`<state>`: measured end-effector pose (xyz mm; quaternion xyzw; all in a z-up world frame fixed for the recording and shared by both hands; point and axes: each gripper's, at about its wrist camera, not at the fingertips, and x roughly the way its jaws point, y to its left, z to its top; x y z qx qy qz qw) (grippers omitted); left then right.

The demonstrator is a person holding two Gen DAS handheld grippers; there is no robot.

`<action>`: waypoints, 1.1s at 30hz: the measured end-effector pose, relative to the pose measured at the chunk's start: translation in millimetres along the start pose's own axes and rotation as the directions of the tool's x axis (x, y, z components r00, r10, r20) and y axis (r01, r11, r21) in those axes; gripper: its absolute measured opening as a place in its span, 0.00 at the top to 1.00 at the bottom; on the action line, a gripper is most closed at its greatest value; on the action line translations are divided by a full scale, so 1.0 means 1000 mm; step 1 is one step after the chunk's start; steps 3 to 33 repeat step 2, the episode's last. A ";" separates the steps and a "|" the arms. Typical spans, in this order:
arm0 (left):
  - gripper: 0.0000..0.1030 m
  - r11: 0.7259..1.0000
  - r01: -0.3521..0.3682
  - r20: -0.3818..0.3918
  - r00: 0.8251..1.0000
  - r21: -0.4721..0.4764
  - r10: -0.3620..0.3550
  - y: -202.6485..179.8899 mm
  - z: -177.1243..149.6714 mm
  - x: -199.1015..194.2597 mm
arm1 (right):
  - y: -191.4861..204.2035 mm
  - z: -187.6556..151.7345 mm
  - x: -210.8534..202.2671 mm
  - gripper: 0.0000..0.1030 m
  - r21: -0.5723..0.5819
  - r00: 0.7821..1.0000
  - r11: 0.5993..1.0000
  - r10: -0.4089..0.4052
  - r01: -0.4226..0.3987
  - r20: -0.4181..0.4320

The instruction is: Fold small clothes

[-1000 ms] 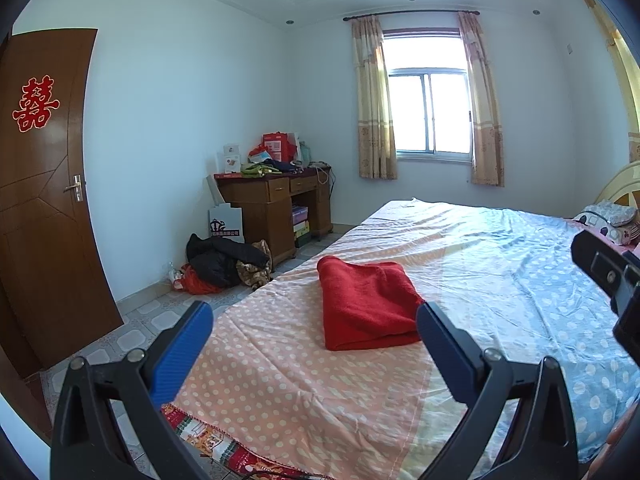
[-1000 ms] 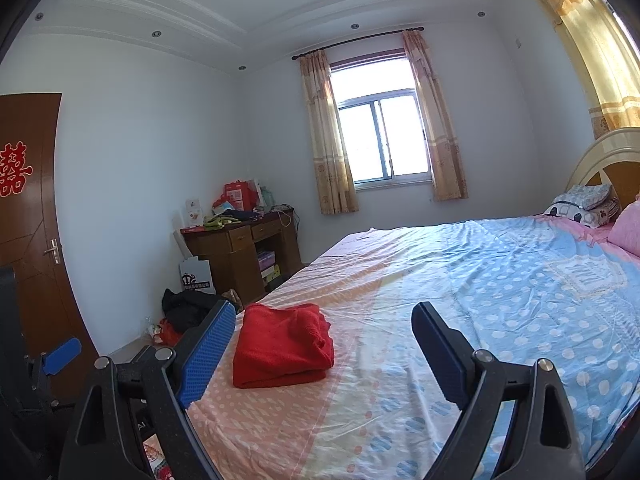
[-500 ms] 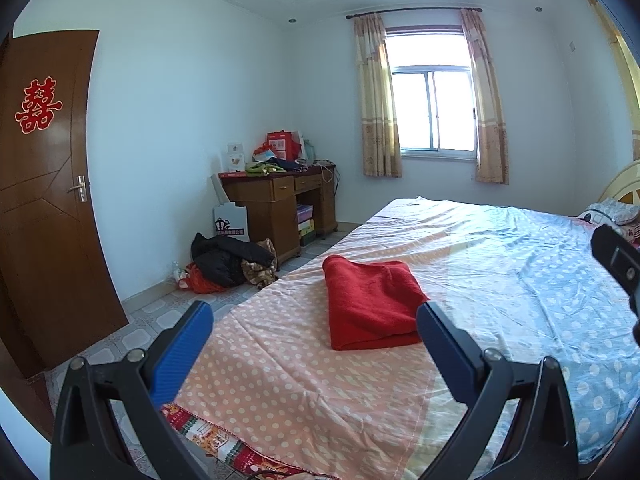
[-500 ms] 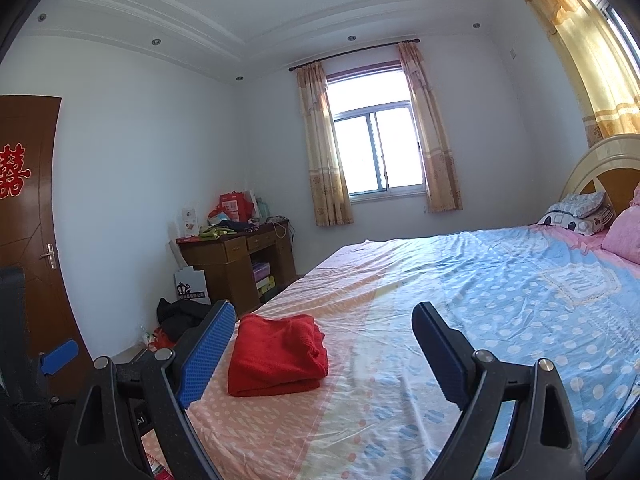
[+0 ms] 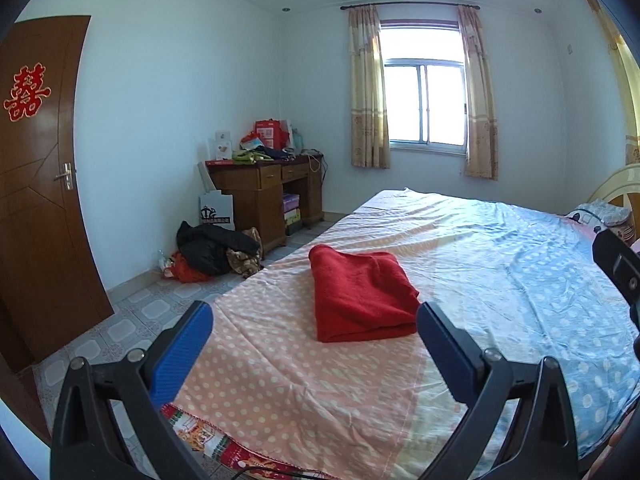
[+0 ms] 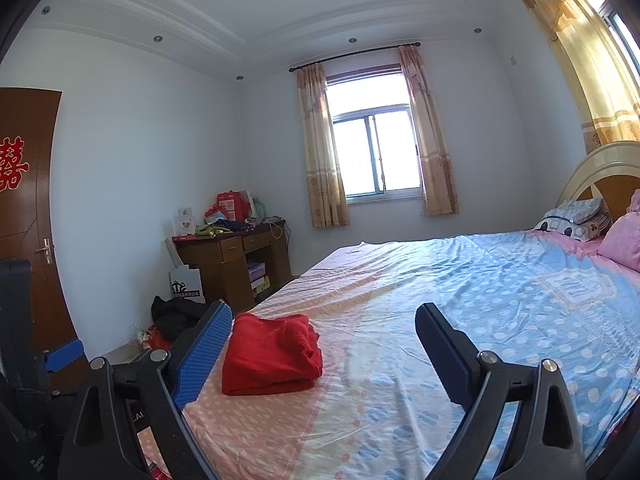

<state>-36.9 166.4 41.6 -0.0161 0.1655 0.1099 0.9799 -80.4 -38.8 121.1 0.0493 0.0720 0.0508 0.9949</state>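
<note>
- Red cloth (image 5: pixel 360 296) is seen folded on bed (image 5: pixel 500 264).
- Left gripper (image 5: pixel 314 334) is held released, empty.
- Right gripper (image 6: pixel 323 344) is held released, empty, above bed.

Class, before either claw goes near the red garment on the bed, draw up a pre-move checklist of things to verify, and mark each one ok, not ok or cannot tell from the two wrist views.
1. Left claw open and holding nothing: ok.
2. Right claw open and holding nothing: ok.
3. Red garment lies apart from both claws, untouched: ok.
4. Garment already folded into a neat stack on the bed: ok by the look of it; whether it needs a further fold, cannot tell.
5. Bed sheet around the garment free of other items: ok.
6. More small clothes waiting on the bed: cannot tell; only pillows show at the headboard end.
</note>
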 end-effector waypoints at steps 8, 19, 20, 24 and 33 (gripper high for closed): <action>0.00 1.000 0.002 -0.004 1.000 0.003 -0.002 0.000 0.000 0.001 | -0.001 -0.001 0.002 0.09 0.007 1.000 1.000 0.005 -0.005 -0.010; 0.00 1.000 0.002 -0.004 1.000 0.003 -0.002 0.000 0.000 0.001 | -0.001 -0.001 0.002 0.09 0.007 1.000 1.000 0.005 -0.005 -0.010; 0.00 1.000 0.002 -0.004 1.000 0.003 -0.002 0.000 0.000 0.001 | -0.001 -0.001 0.002 0.09 0.007 1.000 1.000 0.005 -0.005 -0.010; 0.00 1.000 0.002 -0.004 1.000 0.003 -0.002 0.000 0.000 0.001 | -0.001 -0.001 0.002 0.09 0.007 1.000 1.000 0.005 -0.005 -0.010; 0.00 1.000 0.002 -0.004 1.000 0.003 -0.002 0.000 0.000 0.001 | -0.001 -0.001 0.002 0.09 0.007 1.000 1.000 0.005 -0.005 -0.010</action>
